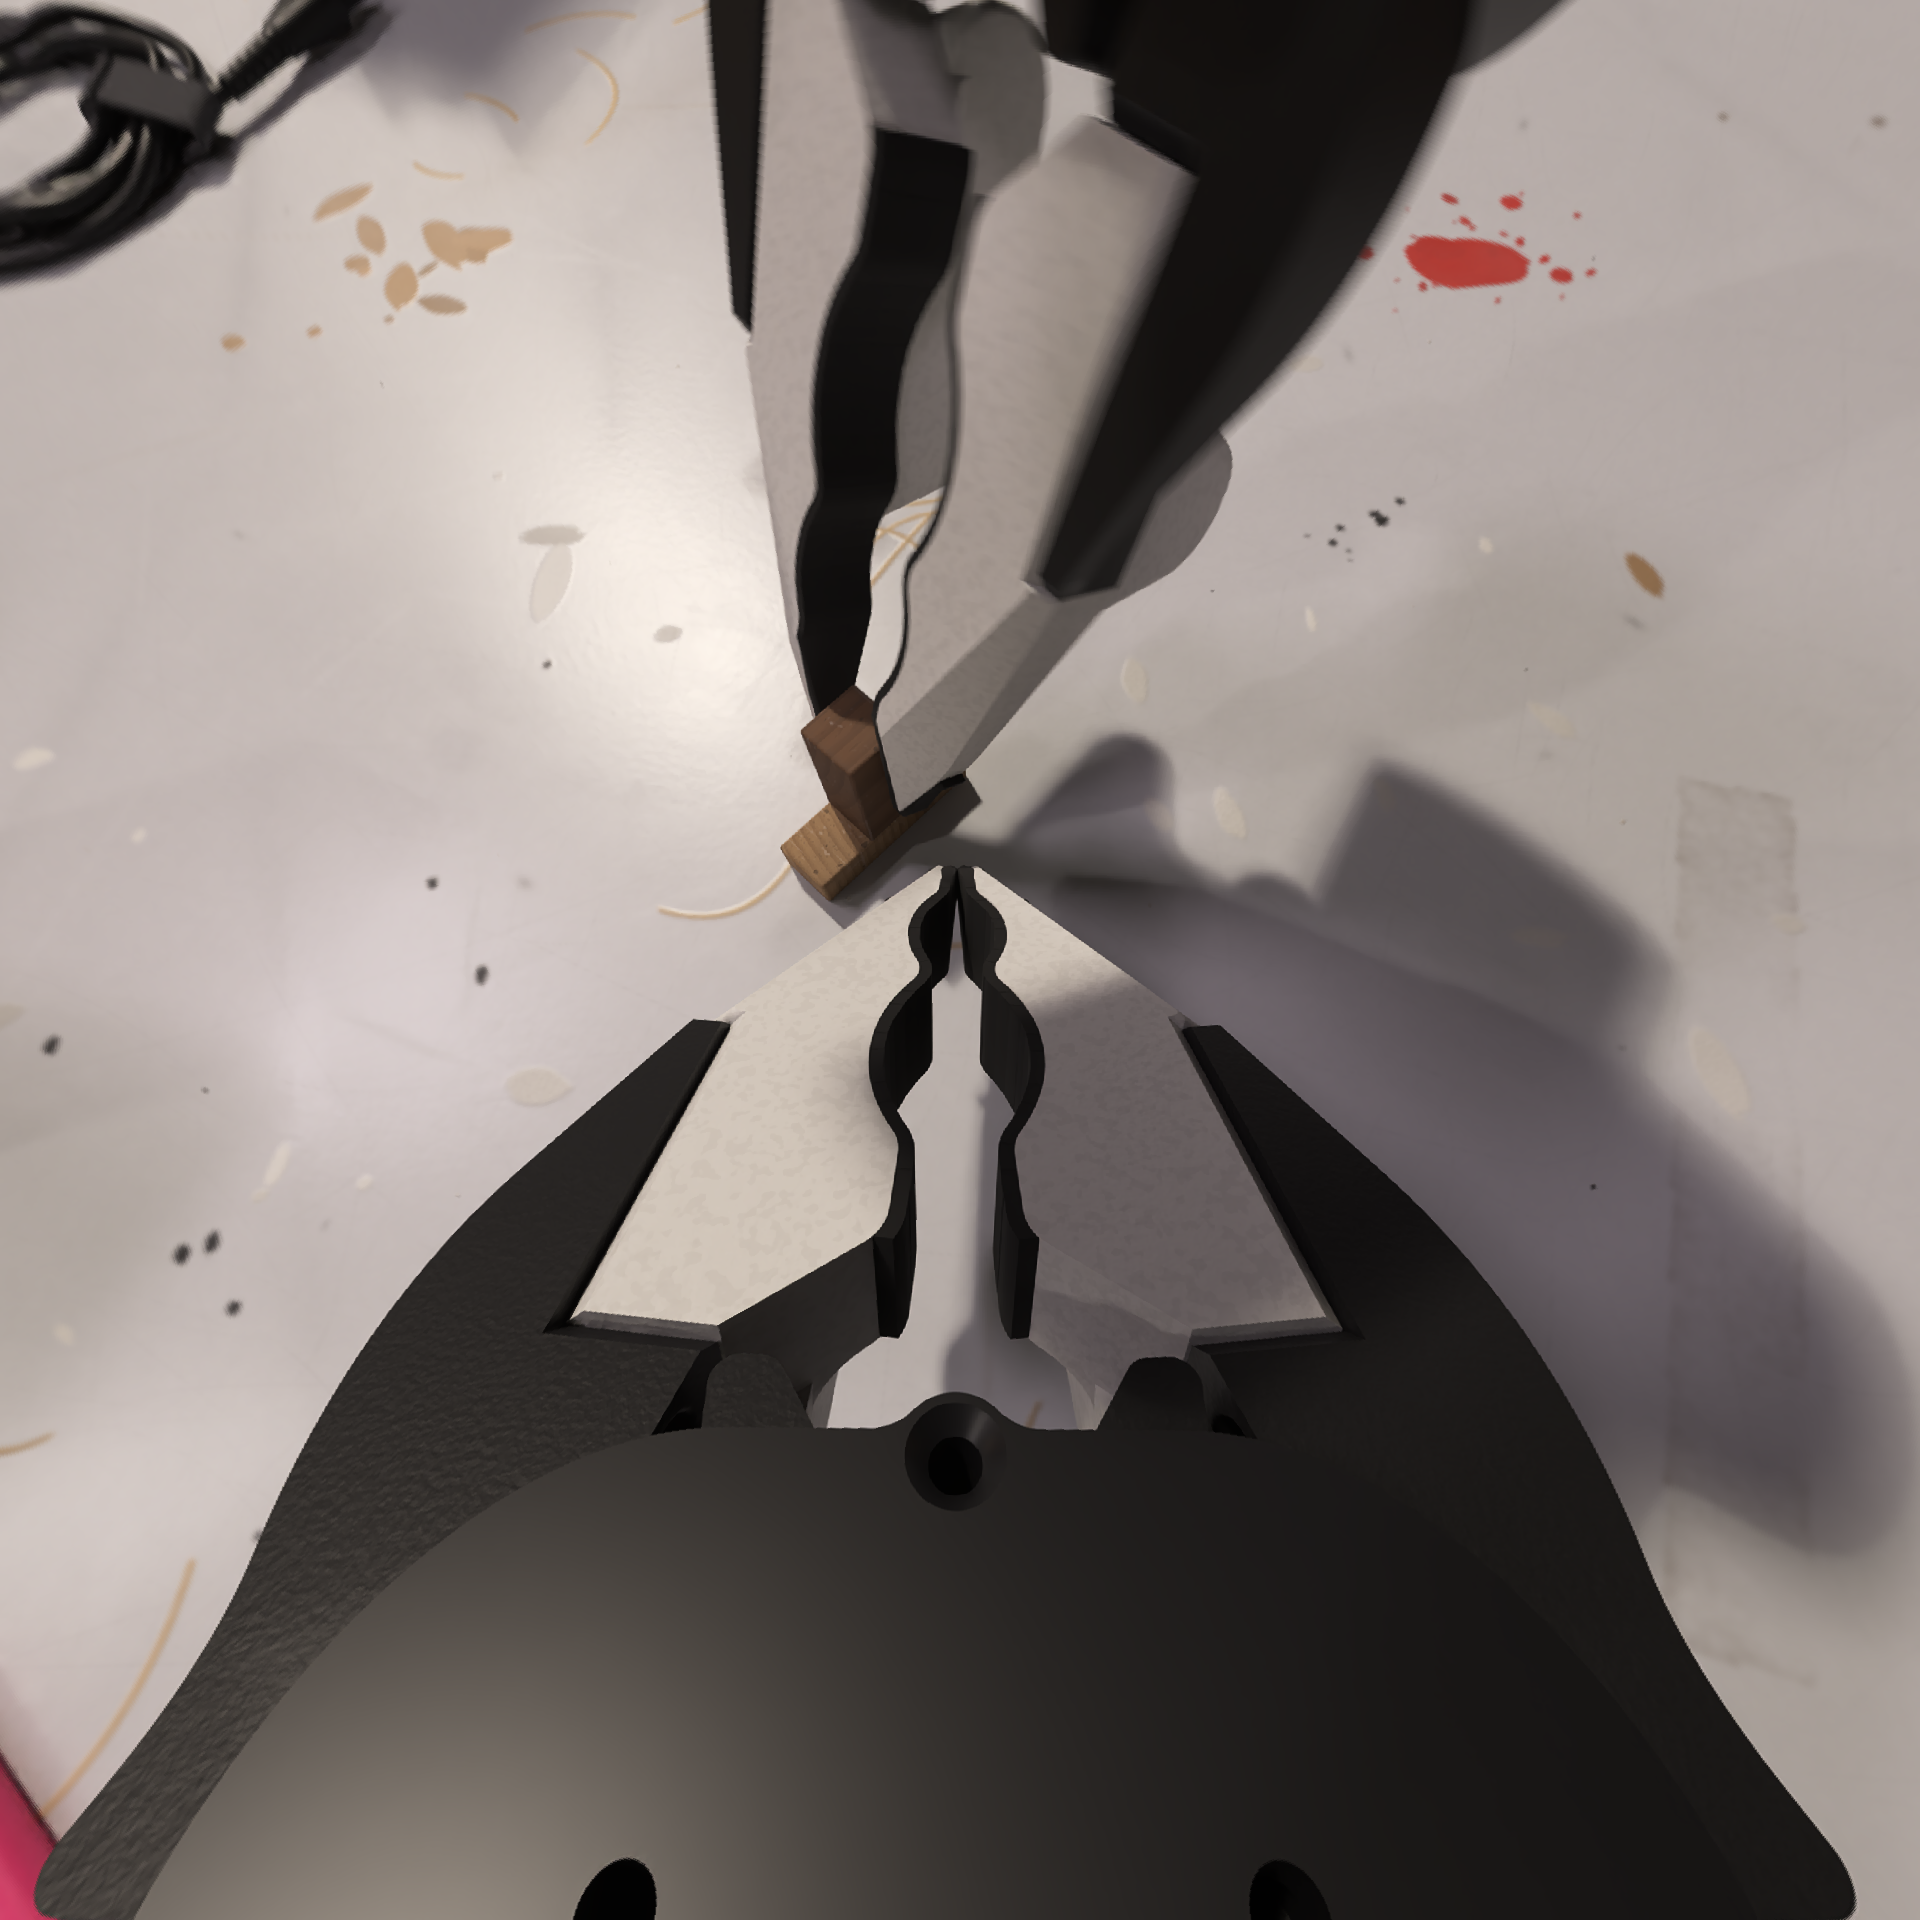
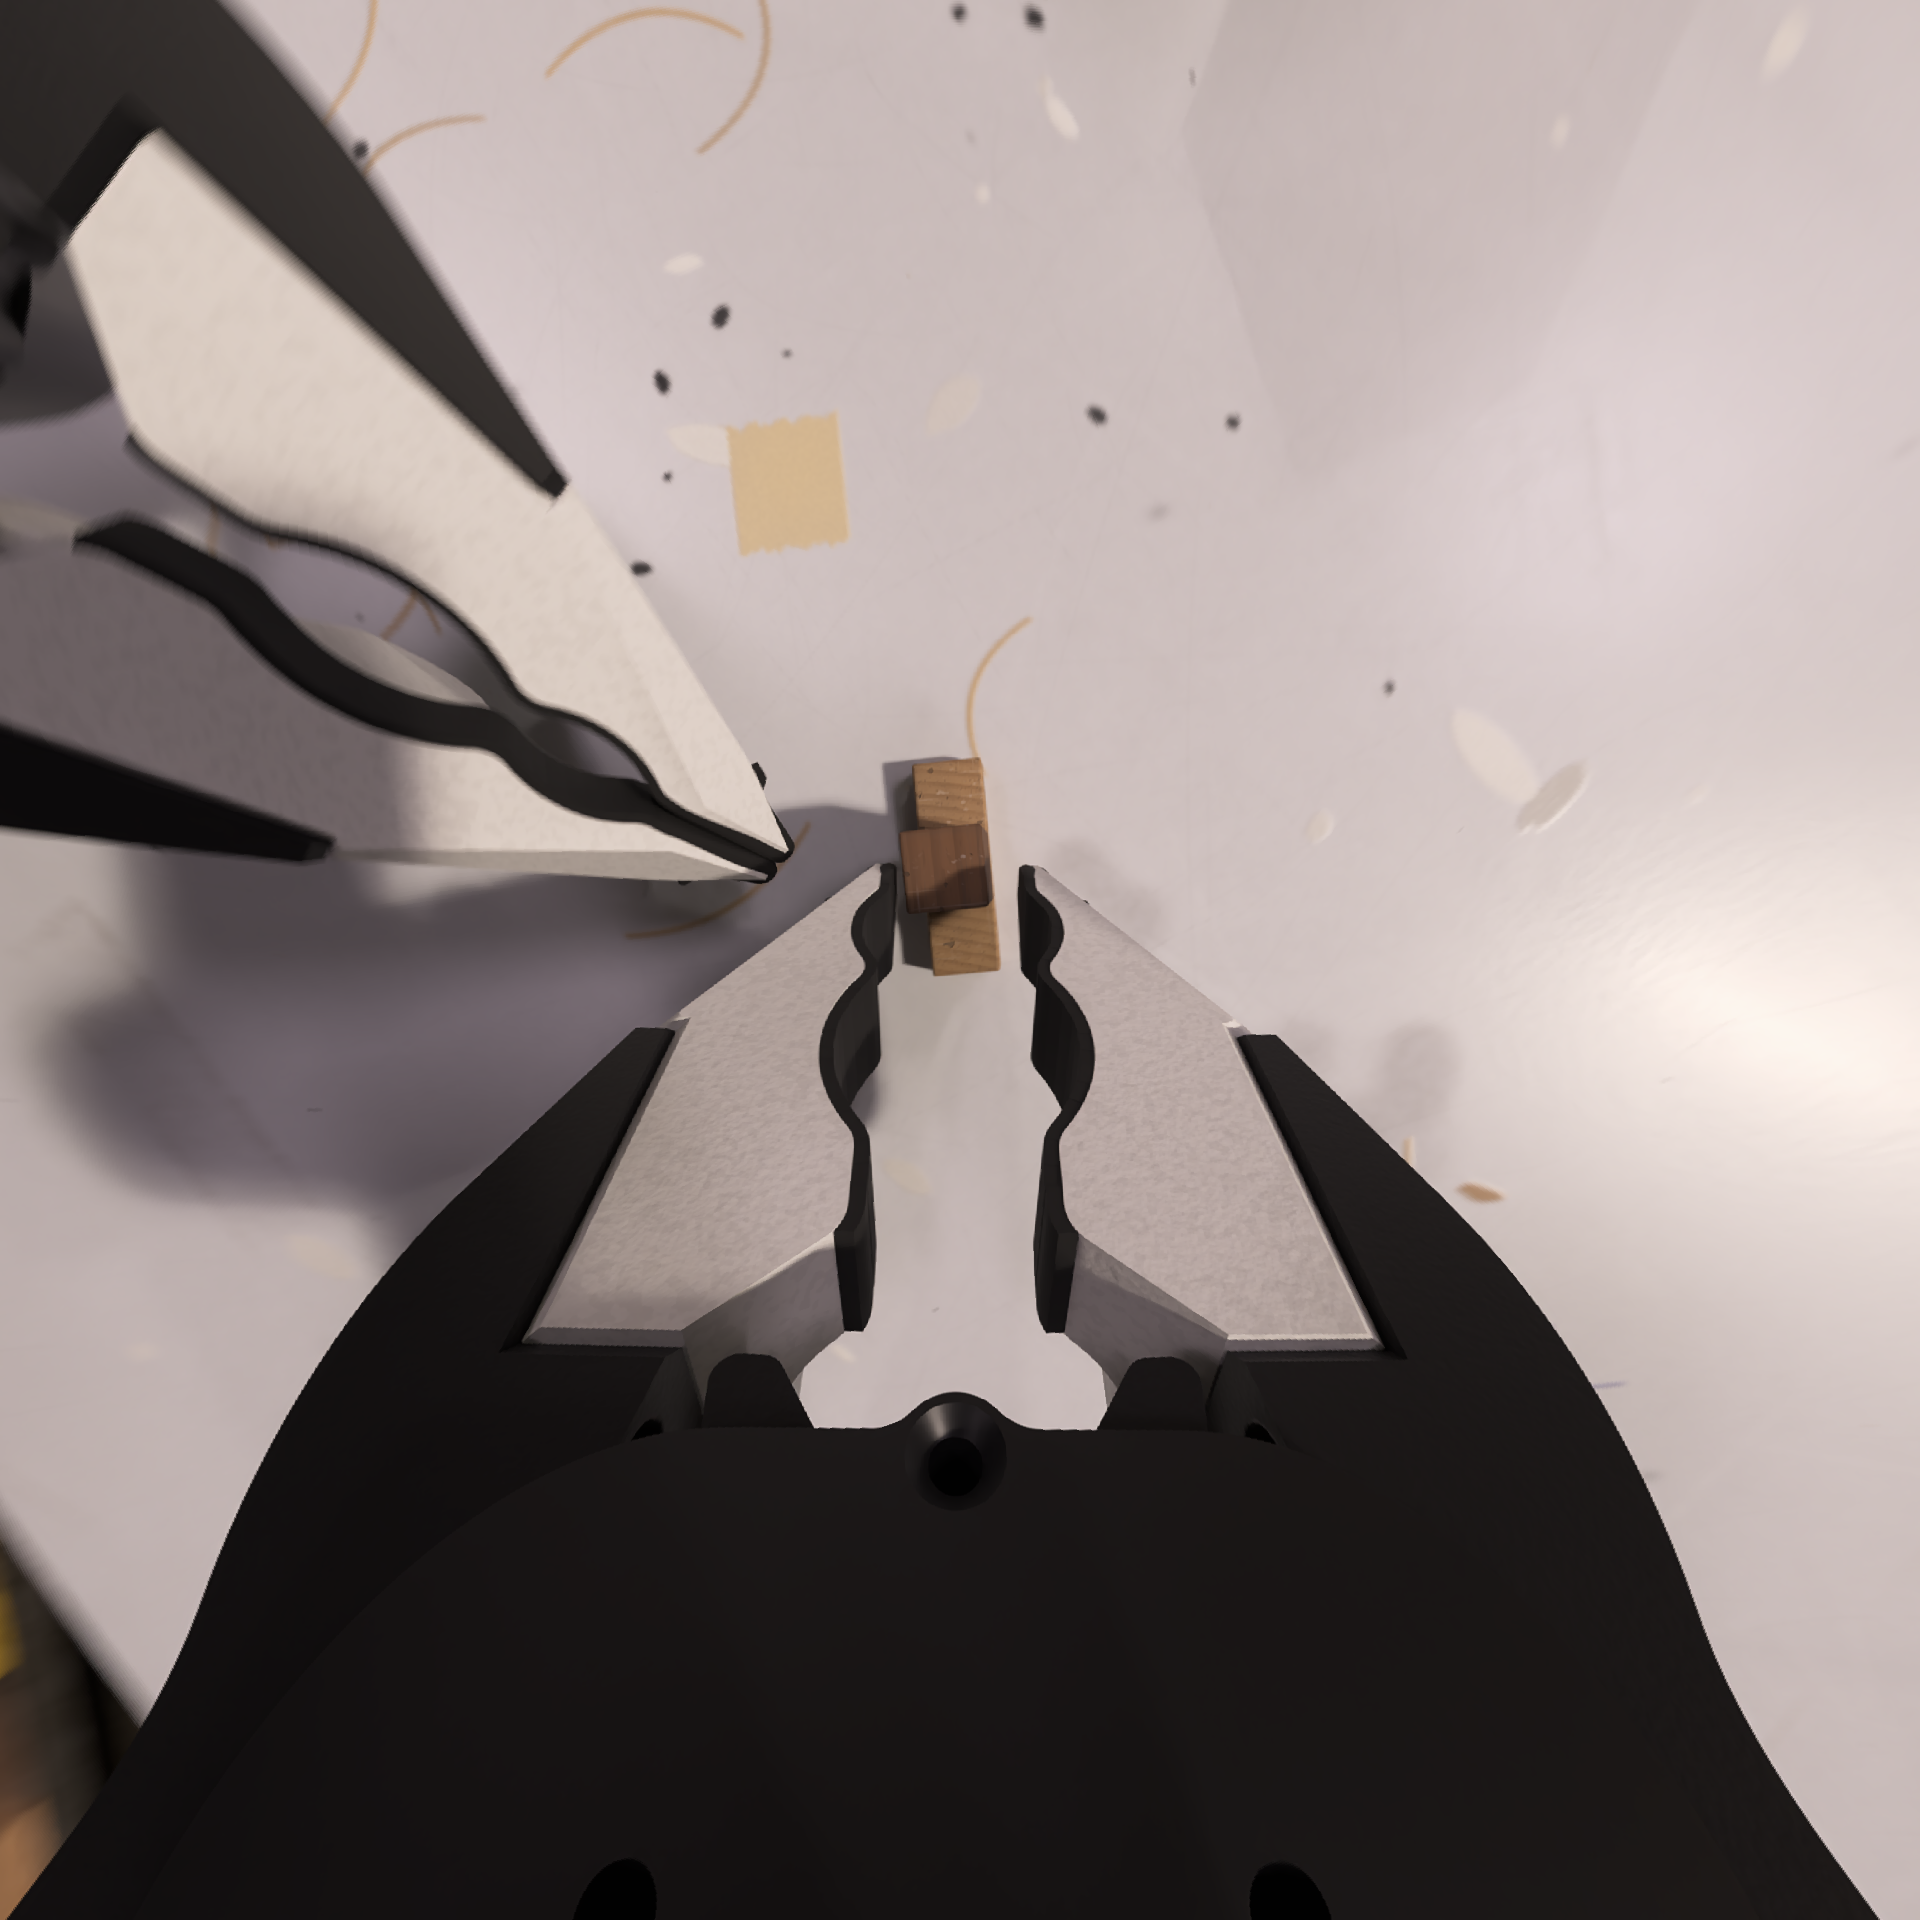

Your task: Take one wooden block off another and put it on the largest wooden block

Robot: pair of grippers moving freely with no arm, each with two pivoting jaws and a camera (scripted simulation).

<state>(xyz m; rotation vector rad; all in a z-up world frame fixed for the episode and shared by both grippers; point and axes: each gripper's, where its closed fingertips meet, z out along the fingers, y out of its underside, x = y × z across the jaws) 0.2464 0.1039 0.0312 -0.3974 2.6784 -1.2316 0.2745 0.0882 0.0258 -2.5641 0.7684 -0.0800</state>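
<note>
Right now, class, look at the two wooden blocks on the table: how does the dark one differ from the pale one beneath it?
The dark block is deep brown; the pale block is light tan. The dark block is short and stubby, the pale one long and flat. The dark block sits across the pale one's middle, while the pale one lies on the table. Both are wood, between the right gripper's open fingers.

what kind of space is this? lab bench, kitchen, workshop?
Probably a messy workshop or craft bench: the white tabletop is spattered with a red paint splash and tan stains, a bundle of black cable lies in one corner, and a strip of tan tape sticks to the surface.
</note>
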